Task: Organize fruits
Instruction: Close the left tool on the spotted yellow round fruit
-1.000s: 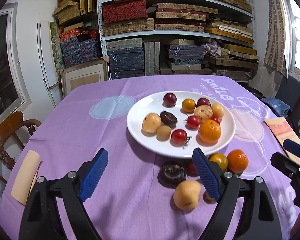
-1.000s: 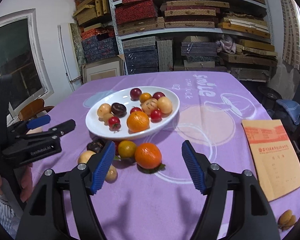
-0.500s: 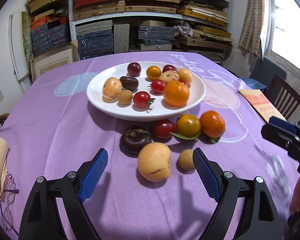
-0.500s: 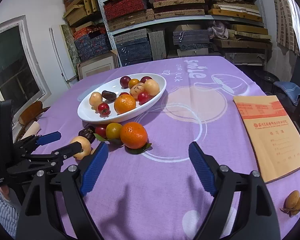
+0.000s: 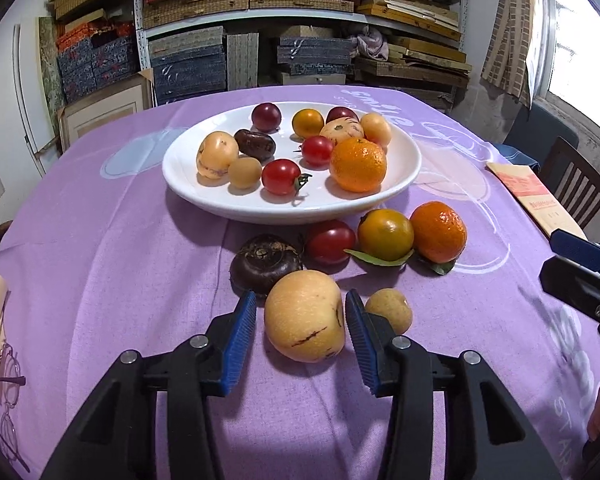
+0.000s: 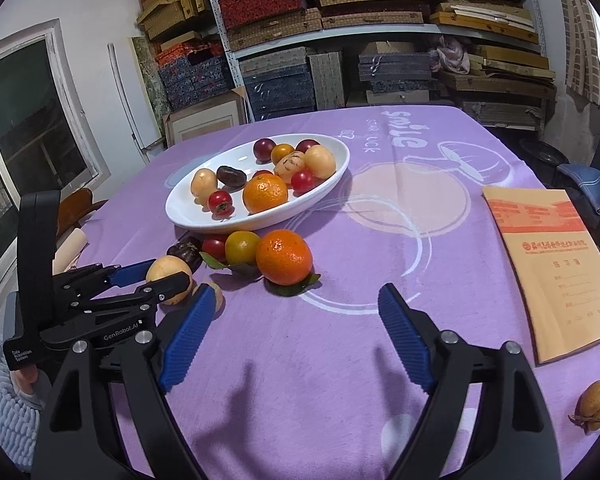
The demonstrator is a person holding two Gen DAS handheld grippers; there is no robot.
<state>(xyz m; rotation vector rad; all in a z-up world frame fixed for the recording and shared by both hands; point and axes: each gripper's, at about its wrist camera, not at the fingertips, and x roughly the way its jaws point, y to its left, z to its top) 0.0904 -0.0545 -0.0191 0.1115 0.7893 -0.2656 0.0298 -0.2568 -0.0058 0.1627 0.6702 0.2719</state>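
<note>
The pale yellow fruit lies on the purple tablecloth, just in front of the white plate, and sits between the blue pads of the left gripper. Its jaws are closing around the fruit; the right pad is at the skin, while a narrow strip of cloth shows beside the left pad (so the squeeze is not yet complete). Just behind the fruit is a dark brown round fruit, and at its right a small tan one. Farther back stand a red tomato, a yellow-green citrus on a leaf, and an orange mandarin, all near the plate's rim. The plate holds more tomatoes, plums and an orange. The right gripper hovers over bare cloth with its jaws spread wide and nothing between them. An orange booklet lies well apart at the right.
</note>
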